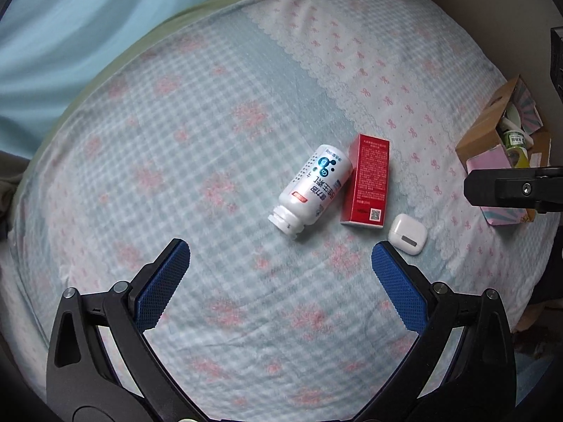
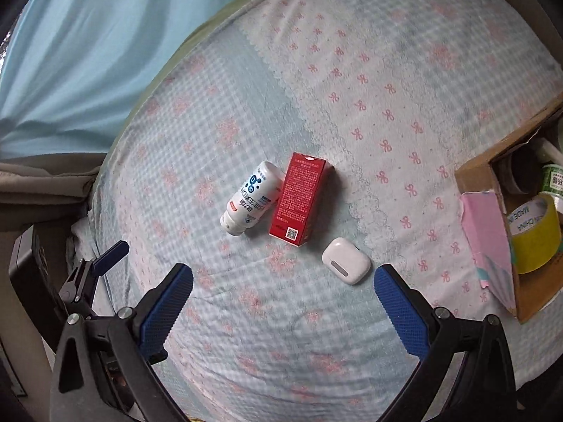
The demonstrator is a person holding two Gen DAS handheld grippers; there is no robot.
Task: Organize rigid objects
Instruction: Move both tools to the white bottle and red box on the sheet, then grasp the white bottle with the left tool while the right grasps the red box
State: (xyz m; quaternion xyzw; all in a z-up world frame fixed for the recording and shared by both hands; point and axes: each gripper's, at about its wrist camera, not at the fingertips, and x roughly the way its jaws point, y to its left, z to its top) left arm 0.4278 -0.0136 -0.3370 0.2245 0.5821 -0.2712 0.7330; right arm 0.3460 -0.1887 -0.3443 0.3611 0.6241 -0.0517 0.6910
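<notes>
A white bottle [image 1: 310, 190] lies on its side on the bedspread, touching a red carton [image 1: 367, 182] lying flat to its right. A white earbud case [image 1: 407, 234] lies just right of the carton. The same three show in the right wrist view: bottle [image 2: 250, 198], carton [image 2: 299, 199], case [image 2: 346, 261]. My left gripper [image 1: 280, 258] is open and empty, just short of the bottle's neck. My right gripper [image 2: 283, 283] is open and empty, just short of the case. A cardboard box [image 2: 492, 161] at the right holds a yellow tape roll [image 2: 536, 237] and other items.
The checked and bow-print bedspread [image 1: 218, 133] covers a rounded bed. A light blue sheet [image 1: 70, 28] lies at the far left. The box also shows in the left wrist view [image 1: 484, 133], with the right gripper's finger [image 1: 506, 186] in front of it. The bed edge drops off at lower right.
</notes>
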